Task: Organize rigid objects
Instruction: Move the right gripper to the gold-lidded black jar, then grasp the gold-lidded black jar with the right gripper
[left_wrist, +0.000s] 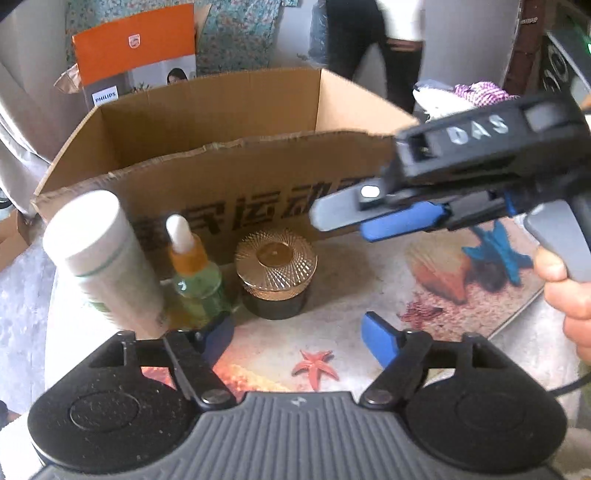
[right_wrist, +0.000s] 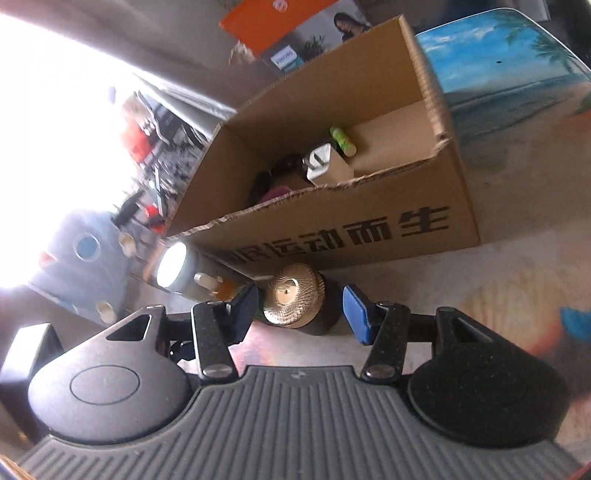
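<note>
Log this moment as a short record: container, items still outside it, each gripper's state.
container: open cardboard box on the beach-print mat, several items already inside
outside, left to right in the left wrist view: white bottle, dropper bottle, gold-lidded jar, all in front of the box
left gripper: open, nothing between its jaws, near the dropper bottle
right gripper: open, jaws on either side of the gold-lidded jar, contact not seen
</note>
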